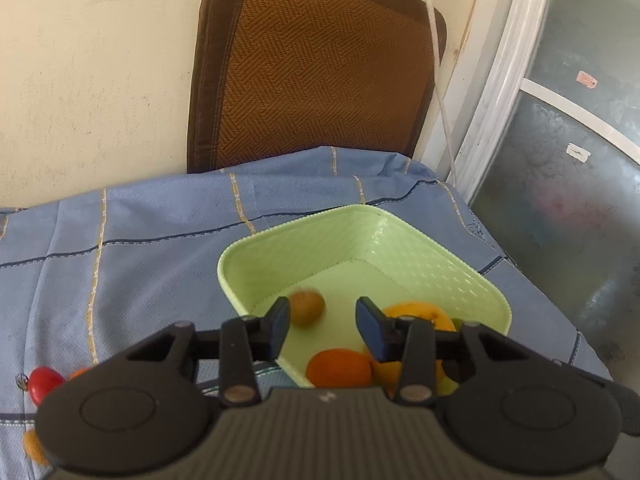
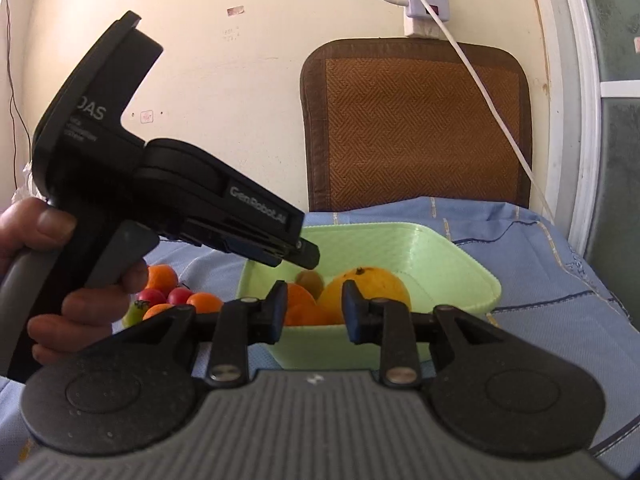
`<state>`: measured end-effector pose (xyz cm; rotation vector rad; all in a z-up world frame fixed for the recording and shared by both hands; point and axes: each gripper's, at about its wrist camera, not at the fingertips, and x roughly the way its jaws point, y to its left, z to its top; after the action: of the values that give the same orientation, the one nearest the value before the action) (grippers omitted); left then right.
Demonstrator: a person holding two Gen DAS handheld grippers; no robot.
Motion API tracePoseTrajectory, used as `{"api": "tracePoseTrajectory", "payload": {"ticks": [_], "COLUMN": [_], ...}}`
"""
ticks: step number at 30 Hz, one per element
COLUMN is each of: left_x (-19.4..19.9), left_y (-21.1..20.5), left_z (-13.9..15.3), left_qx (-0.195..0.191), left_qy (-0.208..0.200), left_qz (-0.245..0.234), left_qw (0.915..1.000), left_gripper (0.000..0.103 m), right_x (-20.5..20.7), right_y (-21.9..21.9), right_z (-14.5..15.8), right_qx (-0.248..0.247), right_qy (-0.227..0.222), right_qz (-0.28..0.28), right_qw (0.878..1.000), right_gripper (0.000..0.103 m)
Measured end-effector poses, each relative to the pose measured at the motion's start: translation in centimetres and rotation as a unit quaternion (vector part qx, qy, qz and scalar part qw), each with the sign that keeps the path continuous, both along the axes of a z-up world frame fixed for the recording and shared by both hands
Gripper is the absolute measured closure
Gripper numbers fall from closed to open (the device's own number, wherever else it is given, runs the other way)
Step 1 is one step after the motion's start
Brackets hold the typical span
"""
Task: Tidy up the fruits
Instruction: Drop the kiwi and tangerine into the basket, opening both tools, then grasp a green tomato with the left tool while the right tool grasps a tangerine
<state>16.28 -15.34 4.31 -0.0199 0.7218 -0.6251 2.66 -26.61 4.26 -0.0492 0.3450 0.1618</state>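
A light green basket (image 1: 360, 212) sits on the blue checked cloth (image 1: 140, 264). Inside lie a blurred brown kiwi (image 1: 306, 306), an orange (image 1: 340, 368) and a large yellow fruit (image 1: 416, 312). My left gripper (image 1: 323, 326) hovers over the basket's near corner, open, with nothing between its pads and the kiwi just beyond its left finger. In the right wrist view the left gripper (image 2: 306, 254) slants down over the basket (image 2: 360, 227), held by a hand (image 2: 24, 224). My right gripper (image 2: 315, 312) is in front of the basket, its pads apart and empty.
Left of the basket, loose fruit lies on the cloth: red tomatoes (image 2: 180, 296), small oranges (image 2: 162, 276) and a green piece (image 2: 134, 314). A brown woven cushion (image 2: 416, 120) leans on the wall behind. A white cable (image 2: 492, 100) hangs from a power strip. A glass door (image 1: 560, 160) stands on the right.
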Motion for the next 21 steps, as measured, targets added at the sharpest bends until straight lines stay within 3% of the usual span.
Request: {"api": "tracePoseTrajectory", "payload": {"ticks": [3,8,12,15,21], "left_x": [-0.9,-4.2,-6.9,-8.5,-8.6], "left_y": [1.1,8.2,13.8,16.3,17.5], "left_z": [1.1,3.5,2.8,0.8,-2.1], "left_qx": [-0.013,-0.061,-0.05,-0.042,-0.082], "left_qy": [-0.014,-0.051,-0.055,-0.031,0.027], "left_qz": [0.002,0.04,0.092,0.117,0.109], "left_qw": [0.9998,0.996,0.993,0.9918,0.9903], "left_gripper": [0.062,0.062,0.062,0.061,0.061], "right_x": [-0.4,-1.8,-3.0,-3.2,-1.0], "right_y": [-0.6,-1.1,1.1,3.5,7.4], "right_z": [0.2,1.3,1.4,0.3,-1.1], "right_qx": [0.021,0.062,0.061,0.055,0.005], "right_qy": [-0.011,-0.024,-0.007,0.032,0.095], "right_qz": [0.001,0.016,0.063,0.087,0.082], "right_qw": [1.0,0.998,0.996,0.994,0.992], "right_gripper": [0.07,0.07,0.07,0.07,0.069]}}
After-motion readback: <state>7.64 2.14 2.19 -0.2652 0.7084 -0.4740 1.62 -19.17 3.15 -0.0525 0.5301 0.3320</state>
